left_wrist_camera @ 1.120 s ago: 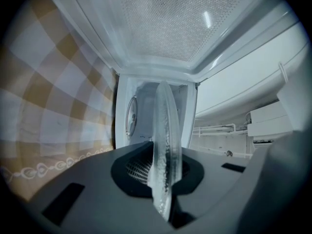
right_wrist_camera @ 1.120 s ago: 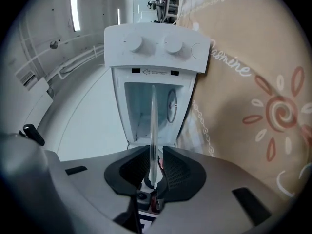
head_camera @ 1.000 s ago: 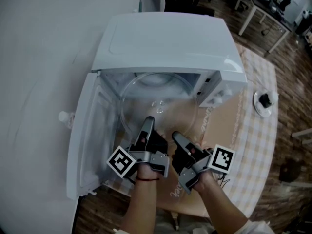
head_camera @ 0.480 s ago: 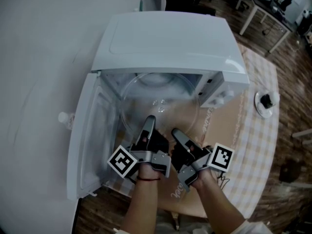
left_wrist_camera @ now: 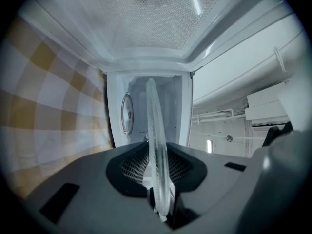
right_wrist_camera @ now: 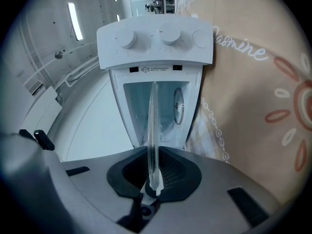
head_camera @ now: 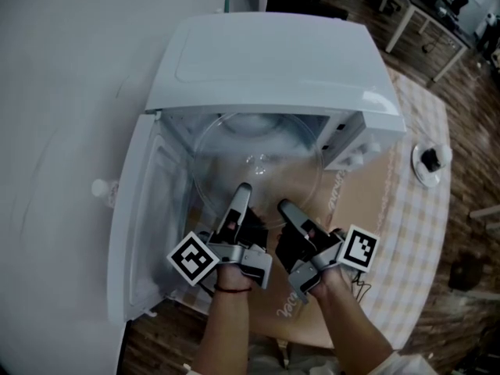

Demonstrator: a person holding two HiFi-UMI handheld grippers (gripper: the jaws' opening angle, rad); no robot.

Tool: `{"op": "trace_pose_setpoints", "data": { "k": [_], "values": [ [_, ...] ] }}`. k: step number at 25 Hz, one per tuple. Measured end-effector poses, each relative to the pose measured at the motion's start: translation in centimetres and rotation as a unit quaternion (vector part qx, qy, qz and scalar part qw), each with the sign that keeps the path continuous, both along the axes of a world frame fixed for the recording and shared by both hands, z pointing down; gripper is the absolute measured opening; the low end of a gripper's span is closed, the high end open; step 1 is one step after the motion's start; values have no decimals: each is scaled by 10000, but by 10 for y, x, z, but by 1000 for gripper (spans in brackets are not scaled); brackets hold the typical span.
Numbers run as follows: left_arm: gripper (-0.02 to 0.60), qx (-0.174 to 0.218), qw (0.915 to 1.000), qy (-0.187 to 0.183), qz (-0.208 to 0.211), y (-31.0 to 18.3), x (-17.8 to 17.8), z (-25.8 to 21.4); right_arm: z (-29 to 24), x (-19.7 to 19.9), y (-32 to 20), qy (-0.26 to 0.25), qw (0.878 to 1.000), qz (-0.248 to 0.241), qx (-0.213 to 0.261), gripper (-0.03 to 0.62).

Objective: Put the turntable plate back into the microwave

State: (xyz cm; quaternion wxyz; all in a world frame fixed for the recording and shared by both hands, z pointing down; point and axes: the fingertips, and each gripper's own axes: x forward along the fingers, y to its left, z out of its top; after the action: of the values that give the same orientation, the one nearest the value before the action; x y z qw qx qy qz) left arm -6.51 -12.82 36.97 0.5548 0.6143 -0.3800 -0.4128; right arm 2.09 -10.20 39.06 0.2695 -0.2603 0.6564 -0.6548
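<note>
The clear glass turntable plate lies level, half inside the open white microwave, with its near rim towards me. My left gripper and right gripper reach side by side to that rim. In the left gripper view the plate stands edge-on between the jaws of the left gripper. Those jaws have just been opening, and a dark gap shows beside the glass. In the right gripper view the right gripper is shut on the plate.
The microwave door swings open to the left. Its knob panel stands to the right of the opening. The oven sits on a beige printed mat over a checked tablecloth. A small white dish lies at the right.
The left gripper has rolled a little, and its marker cube has tipped slightly leftwards. Both hands and the plate stay where they were.
</note>
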Motion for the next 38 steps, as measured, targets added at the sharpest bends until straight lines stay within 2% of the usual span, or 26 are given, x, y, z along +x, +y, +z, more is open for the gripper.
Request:
{"op": "trace_pose_setpoints", "data": {
  "k": [5, 9, 14, 16, 18, 22, 31, 38],
  "values": [
    [89, -171, 9992, -299, 199, 16, 3, 3, 3, 0, -10, 23, 10000, 25, 20, 49],
    [93, -280, 9986, -443, 59, 23, -6, 10, 1, -3, -24, 63, 9999, -40, 115, 49],
    [104, -275, 9984, -484, -93, 6, -21, 14, 5, -7, -47, 33, 9999, -106, 51, 49],
    [96, -216, 9983, -520, -118, 1, -24, 13, 7, -7, -49, 14, 9999, -118, 17, 51],
    [57, -205, 9981, -581, -20, -6, -23, 13, 8, -7, -53, 76, 9999, -114, 36, 51],
    [58, -197, 9978, -625, 104, -19, -24, 17, 11, -9, -68, 143, 9997, -156, 126, 49],
    [55, -386, 9966, -721, -31, -53, -27, 32, 25, -11, -104, 301, 9995, -77, -8, 52],
    [55, -311, 9978, -582, -111, -63, -28, 35, 31, -14, -114, 98, 9999, -78, -57, 54]
  ]
}}
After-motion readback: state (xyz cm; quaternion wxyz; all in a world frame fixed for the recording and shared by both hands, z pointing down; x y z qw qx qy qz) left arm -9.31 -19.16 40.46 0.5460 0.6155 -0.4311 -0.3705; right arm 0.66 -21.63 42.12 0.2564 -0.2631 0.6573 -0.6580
